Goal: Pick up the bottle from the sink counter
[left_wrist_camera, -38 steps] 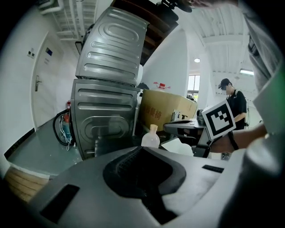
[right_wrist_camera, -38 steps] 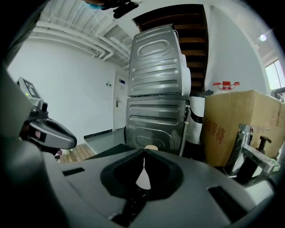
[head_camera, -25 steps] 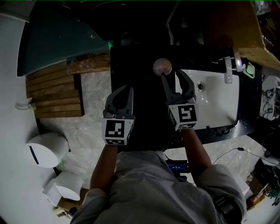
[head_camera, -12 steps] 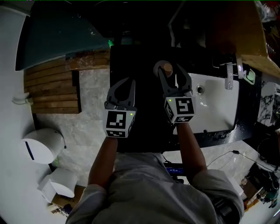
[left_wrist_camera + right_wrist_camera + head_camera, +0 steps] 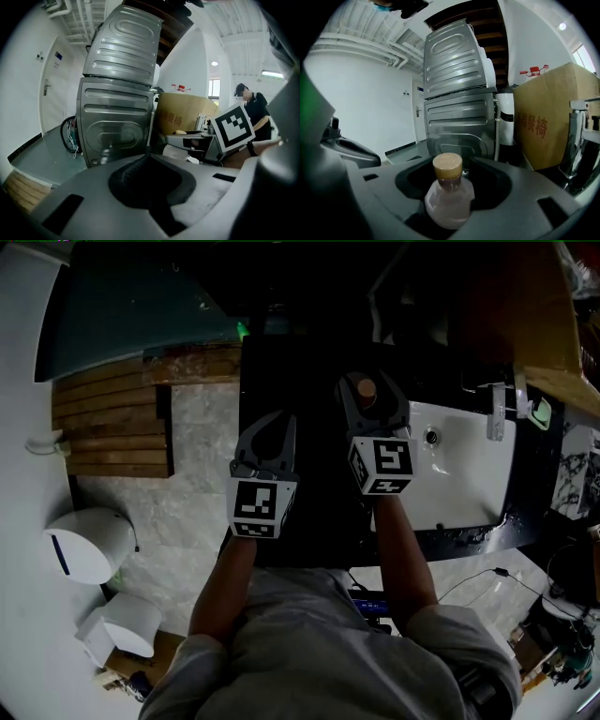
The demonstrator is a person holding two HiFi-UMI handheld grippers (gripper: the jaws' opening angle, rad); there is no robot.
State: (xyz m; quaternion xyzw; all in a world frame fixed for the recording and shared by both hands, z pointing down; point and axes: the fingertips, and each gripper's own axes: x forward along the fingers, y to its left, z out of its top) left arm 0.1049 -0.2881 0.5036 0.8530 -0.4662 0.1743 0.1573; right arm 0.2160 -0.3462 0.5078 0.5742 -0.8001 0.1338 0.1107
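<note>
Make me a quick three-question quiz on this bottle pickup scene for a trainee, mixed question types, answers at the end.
1. True or false: the bottle stands between the jaws of the left gripper.
2. Multiple choice: the bottle's cap is A) tan, B) blue, C) green.
3. Fill in: in the head view, the white ____ lies right of the dark counter.

Key
1. False. It stands between the jaws of the right gripper, which have just been opening and do not press on it. The left gripper's jaws are together with nothing in them.
2. A.
3. Sink.
</note>
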